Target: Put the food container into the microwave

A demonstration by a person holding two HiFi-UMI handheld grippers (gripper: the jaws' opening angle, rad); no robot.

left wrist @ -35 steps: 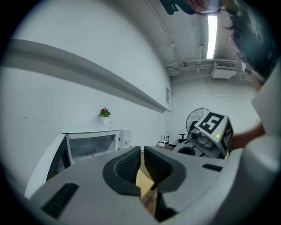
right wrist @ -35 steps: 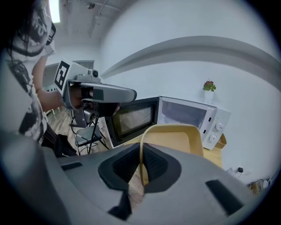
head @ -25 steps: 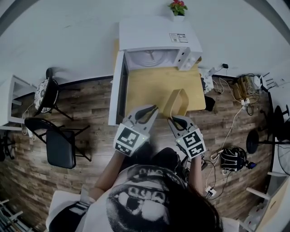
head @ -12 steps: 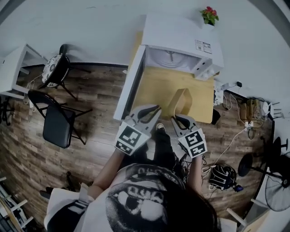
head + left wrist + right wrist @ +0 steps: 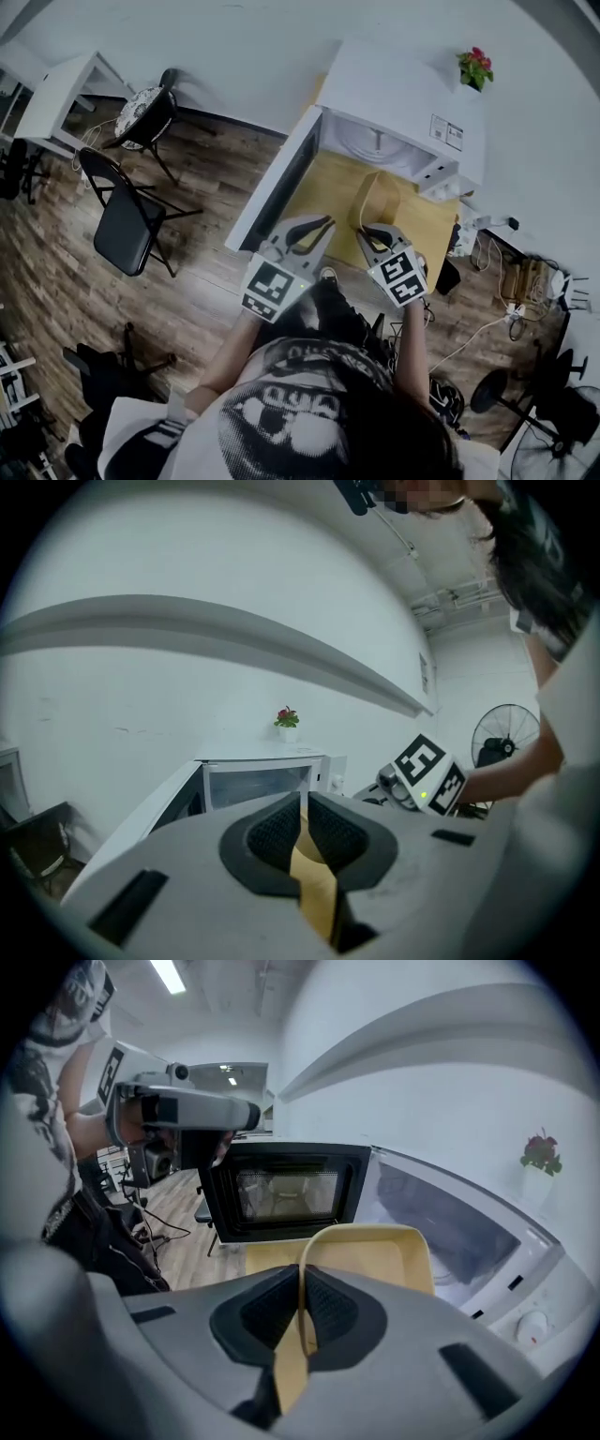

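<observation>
While pinched at its near rim by the right gripper, hangs tipped on edge over the wooden table: yellow food container, just short of the open microwave. Runs lengthwise away from the jaws, far end pointing at the cavity. Alongside, apart from it, left gripper closed on nothing.

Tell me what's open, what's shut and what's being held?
Microwave door: wide open.
Microwave: looks empty inside.
Food container: held up on its edge, not in the microwave yet.
Right gripper: shut on the food container's rim.
Left gripper: shut, holding nothing.
Folding chair: unfolded.
</observation>
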